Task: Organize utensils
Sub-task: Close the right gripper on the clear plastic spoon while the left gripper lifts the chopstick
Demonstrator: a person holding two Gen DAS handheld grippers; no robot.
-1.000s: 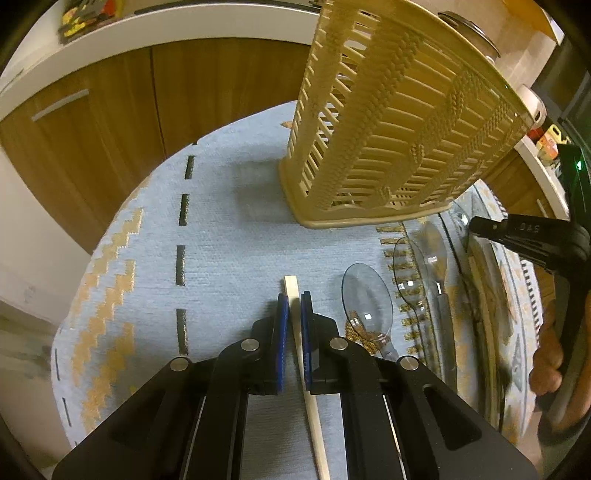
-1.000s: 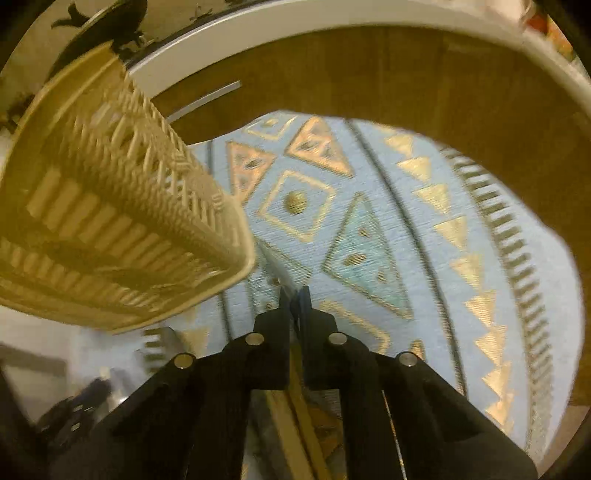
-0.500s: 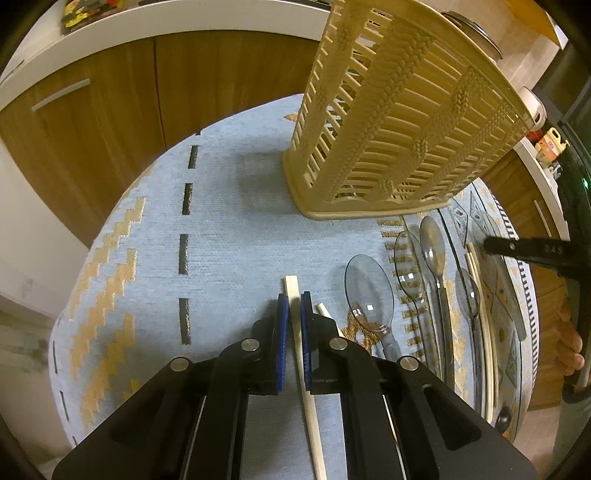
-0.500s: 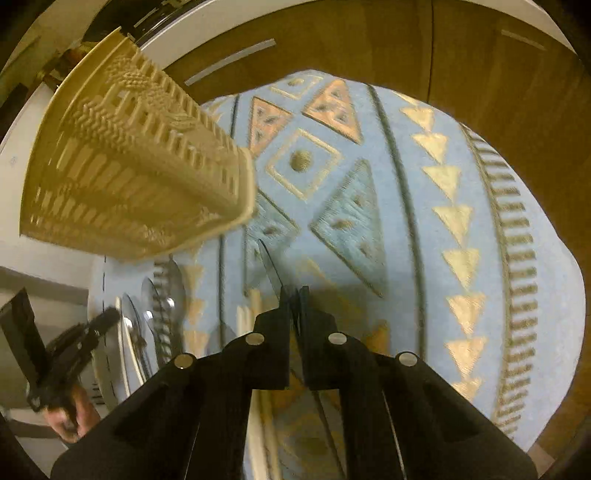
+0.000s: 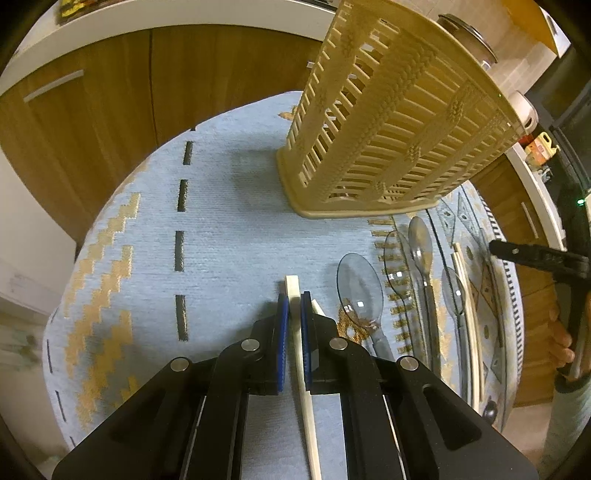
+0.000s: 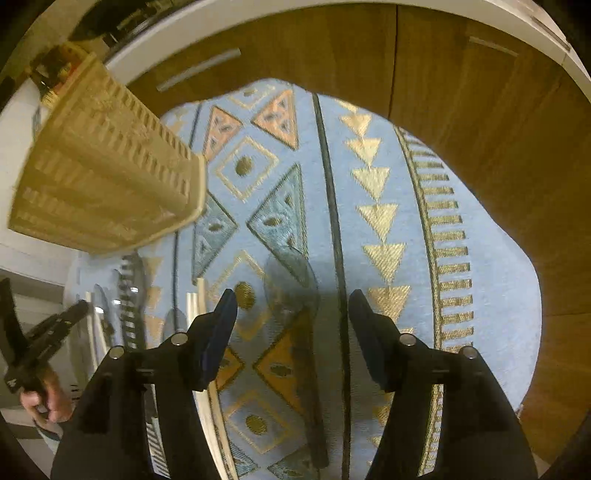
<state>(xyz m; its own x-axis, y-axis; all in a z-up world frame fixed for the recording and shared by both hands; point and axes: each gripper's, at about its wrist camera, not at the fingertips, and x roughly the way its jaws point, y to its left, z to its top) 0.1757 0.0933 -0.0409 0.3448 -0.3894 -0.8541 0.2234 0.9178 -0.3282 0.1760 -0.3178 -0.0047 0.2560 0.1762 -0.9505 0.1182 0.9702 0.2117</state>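
My left gripper [image 5: 291, 310] is shut on a pale chopstick [image 5: 295, 299], held low over the blue patterned cloth [image 5: 229, 236]; a second chopstick [image 5: 317, 307] lies just right of it. Several clear plastic spoons [image 5: 360, 284] and more chopsticks [image 5: 466, 280] lie in a row to the right. A beige slatted utensil basket [image 5: 391, 125] stands behind them. My right gripper [image 6: 293, 306] is open, its fingers on either side of a clear dark spoon [image 6: 291, 280] that lies on the cloth. Chopsticks [image 6: 195, 299] lie left of it. The basket [image 6: 107, 177] is at the left.
Wooden cabinet doors [image 5: 110, 110] under a white counter edge [image 5: 155, 18] surround the table. The cloth [image 6: 369, 221] ends close to the table edge on the right. The other hand-held gripper [image 5: 532, 254] shows at the right edge of the left wrist view.
My right gripper has opened, and the clear spoon it held now lies on the cloth between its fingers. My left gripper stays shut on the chopstick, almost unmoved.
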